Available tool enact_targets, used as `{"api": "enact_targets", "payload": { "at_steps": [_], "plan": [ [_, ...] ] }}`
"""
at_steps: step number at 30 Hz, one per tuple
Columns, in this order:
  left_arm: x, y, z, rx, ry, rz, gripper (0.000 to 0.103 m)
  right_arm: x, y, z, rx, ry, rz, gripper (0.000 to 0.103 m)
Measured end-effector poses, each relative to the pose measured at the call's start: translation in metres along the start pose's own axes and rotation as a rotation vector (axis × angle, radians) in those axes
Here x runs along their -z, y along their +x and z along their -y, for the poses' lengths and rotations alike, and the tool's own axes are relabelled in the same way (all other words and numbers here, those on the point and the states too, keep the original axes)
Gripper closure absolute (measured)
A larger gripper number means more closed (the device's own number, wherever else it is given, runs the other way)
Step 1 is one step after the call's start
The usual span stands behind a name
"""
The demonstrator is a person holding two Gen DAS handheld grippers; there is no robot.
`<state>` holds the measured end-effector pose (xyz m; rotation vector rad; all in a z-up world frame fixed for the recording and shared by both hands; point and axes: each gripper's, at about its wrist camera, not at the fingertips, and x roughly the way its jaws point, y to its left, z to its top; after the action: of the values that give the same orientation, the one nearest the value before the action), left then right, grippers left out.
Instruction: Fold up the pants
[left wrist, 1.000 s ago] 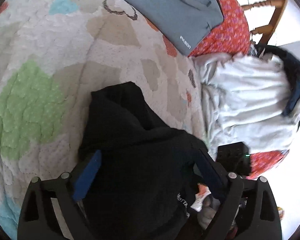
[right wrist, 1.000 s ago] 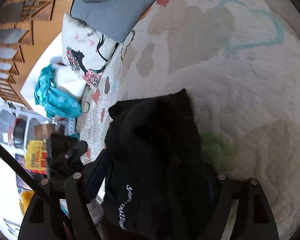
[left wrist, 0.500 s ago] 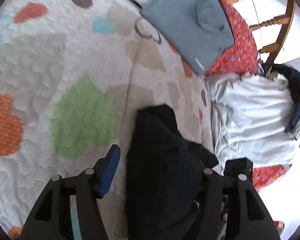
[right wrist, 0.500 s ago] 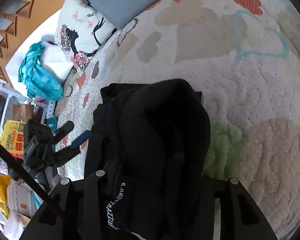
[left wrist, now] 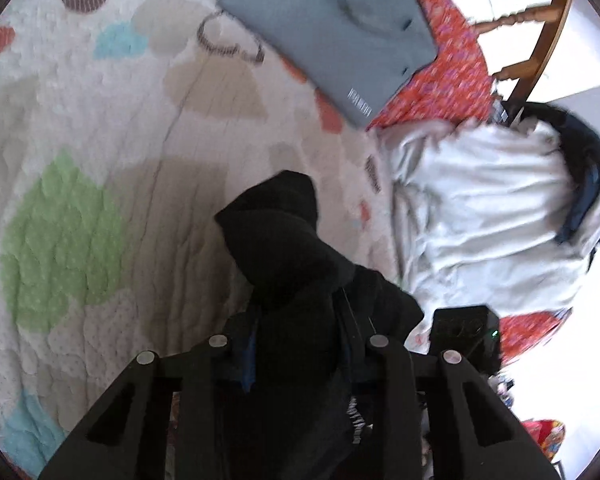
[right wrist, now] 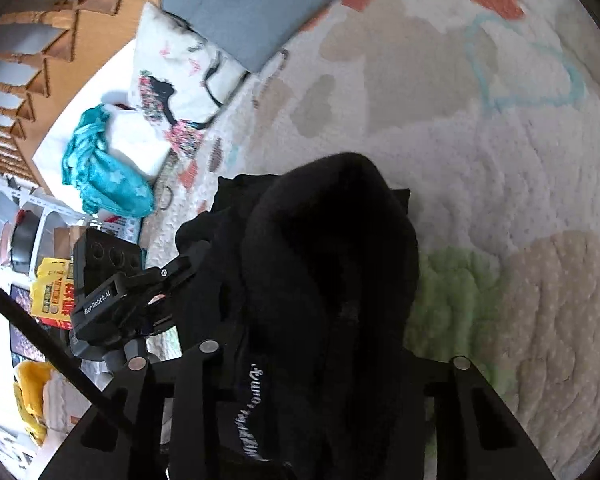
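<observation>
Black pants (left wrist: 296, 288) bunched on heart-print quilt (left wrist: 100, 128) of bed, draped toward both cameras; left hand-held gripper (left wrist: 300, 356) pinched tight on pants fabric; right hand-held gripper (right wrist: 324, 360) has fabric heaped between fingers, grip state can't tell; folded grey garment (left wrist: 332, 28) well apart at far edge; white garment (left wrist: 480, 216) just beside pants.

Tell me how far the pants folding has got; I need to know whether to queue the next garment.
Midway at best. The black pants are bunched, not flat, on the heart-print quilt. The left gripper is shut on them; fabric hides the right gripper's jaws. A gray folded garment already lies behind. Left: spread, fold and set down.
</observation>
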<state>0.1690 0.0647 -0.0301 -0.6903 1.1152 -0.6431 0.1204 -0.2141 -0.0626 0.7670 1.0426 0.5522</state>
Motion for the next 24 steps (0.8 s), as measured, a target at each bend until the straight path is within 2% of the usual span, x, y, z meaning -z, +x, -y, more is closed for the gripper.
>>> {"api": "enact_targets", "payload": {
  "at_steps": [3,7,11,12,14,17,19,20,22,23,24],
  "plan": [
    [-0.021,-0.011,0.007,0.0,-0.004,0.042,0.073,-0.015,-0.003,-0.019,-0.009,-0.039,0.025,0.062],
    [-0.055,-0.011,0.008,-0.07,0.01,0.09,0.073,-0.045,0.009,-0.041,0.028,-0.096,0.041,0.062],
    [-0.082,0.005,-0.007,-0.216,-0.008,0.115,0.067,-0.073,0.038,-0.037,0.096,-0.113,0.035,0.061],
    [-0.088,0.012,-0.018,-0.269,-0.03,0.102,0.067,-0.078,0.048,-0.031,0.125,-0.102,0.021,0.057],
    [-0.094,0.017,-0.036,-0.306,-0.072,0.069,0.067,-0.084,0.063,-0.01,0.229,-0.065,0.001,0.049],
    [-0.093,0.0,-0.046,-0.243,-0.108,0.082,0.067,-0.08,0.054,0.007,0.138,0.004,0.031,0.047],
    [-0.091,-0.016,-0.041,-0.23,-0.097,0.115,0.067,-0.075,0.04,0.01,0.16,0.013,0.043,0.045],
    [-0.091,-0.022,-0.036,-0.216,-0.087,0.13,0.067,-0.073,0.031,0.006,0.189,-0.003,0.067,0.039],
    [-0.09,-0.031,-0.023,-0.195,-0.055,0.152,0.066,-0.068,0.003,-0.007,0.271,-0.054,0.179,0.038],
    [-0.089,-0.031,-0.018,-0.186,-0.042,0.155,0.064,-0.067,-0.012,-0.015,0.278,-0.069,0.235,0.038],
    [-0.089,-0.028,-0.011,-0.172,-0.03,0.151,0.062,-0.068,-0.024,-0.021,0.236,-0.066,0.272,0.038]
  ]
}}
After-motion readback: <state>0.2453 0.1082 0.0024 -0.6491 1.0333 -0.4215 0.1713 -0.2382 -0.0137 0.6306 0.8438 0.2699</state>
